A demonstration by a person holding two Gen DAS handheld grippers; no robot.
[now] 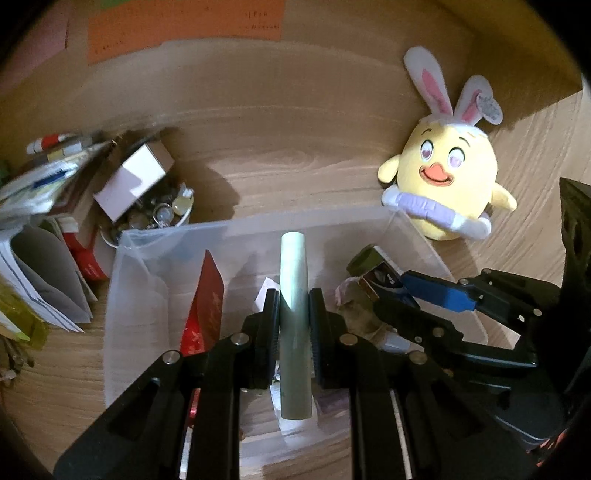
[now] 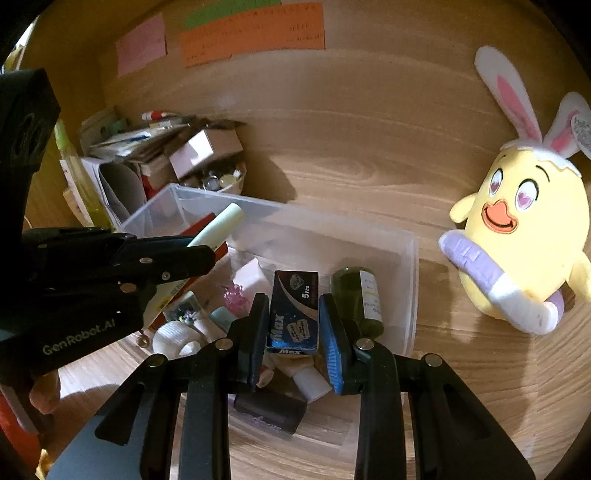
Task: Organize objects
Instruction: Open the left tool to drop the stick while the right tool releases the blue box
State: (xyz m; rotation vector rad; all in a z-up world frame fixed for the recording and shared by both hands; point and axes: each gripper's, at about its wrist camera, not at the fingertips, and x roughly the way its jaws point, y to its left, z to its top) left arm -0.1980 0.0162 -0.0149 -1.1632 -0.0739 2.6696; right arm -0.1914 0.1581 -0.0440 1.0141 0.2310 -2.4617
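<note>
Wood-grain desk [image 2: 369,177], wooden back panel [image 2: 369,81], warm dim light

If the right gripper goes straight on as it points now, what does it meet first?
Probably the clutter in the clear bin: the right gripper, gripping the blue box, points down into it. Depth is unclear.

Pale green tube [image 1: 293,295], dark blue box [image 2: 293,310], yellow plush [image 2: 524,236]

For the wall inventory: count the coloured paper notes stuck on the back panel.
3: pink note leftmost, green note top centre, orange note right below it. Others may lie beyond the frame.
</note>
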